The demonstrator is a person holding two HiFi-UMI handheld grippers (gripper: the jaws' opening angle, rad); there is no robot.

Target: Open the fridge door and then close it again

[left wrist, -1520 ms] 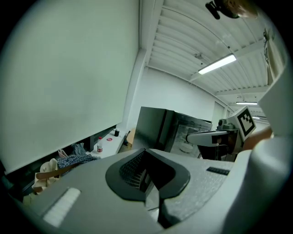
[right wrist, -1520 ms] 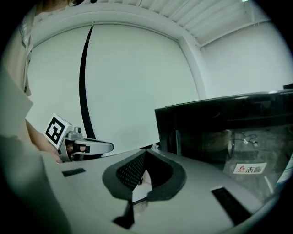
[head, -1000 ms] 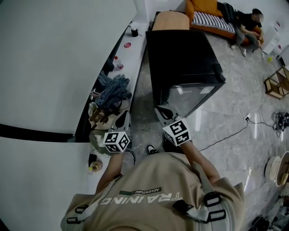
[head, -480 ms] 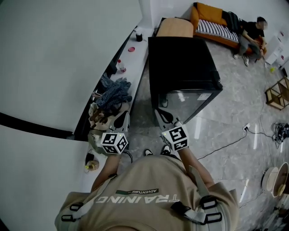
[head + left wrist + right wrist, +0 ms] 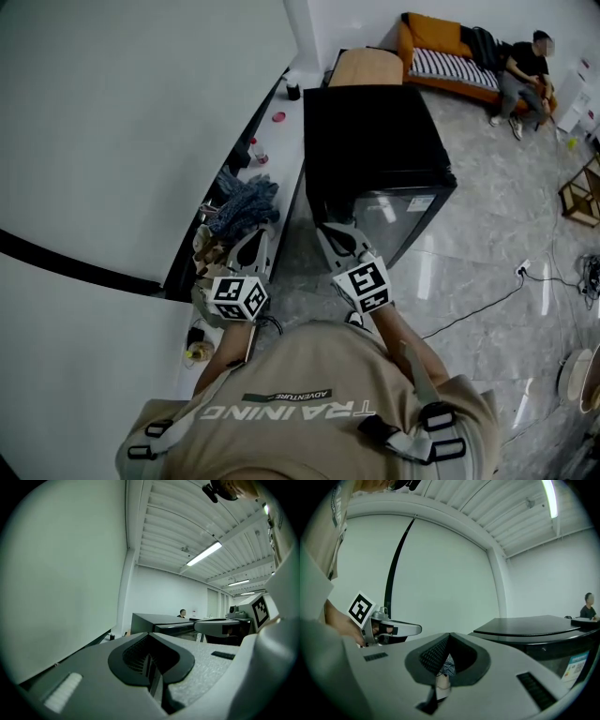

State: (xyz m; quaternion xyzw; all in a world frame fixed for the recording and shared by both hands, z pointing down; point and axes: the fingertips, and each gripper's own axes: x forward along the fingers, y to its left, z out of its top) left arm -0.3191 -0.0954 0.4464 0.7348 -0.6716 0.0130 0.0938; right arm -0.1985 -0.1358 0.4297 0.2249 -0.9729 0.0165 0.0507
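Little changes: fridge (image 5: pixel 375 131) door looks shut. Our right gripper (image 5: pixel 336 236) stays just beside the fridge front, left gripper (image 5: pixel 251 246) farther off. Both jaws closed, empty; we judge no pull underway.

Both of my arms are bent and held in front of my chest. The left hand-held gripper (image 5: pixel 251 247) and the right hand-held gripper (image 5: pixel 336 240) sit side by side, well apart, both pointing forward and away from me. In each gripper view the jaws are together with nothing between them. The marker cubes (image 5: pixel 241 296) face up.
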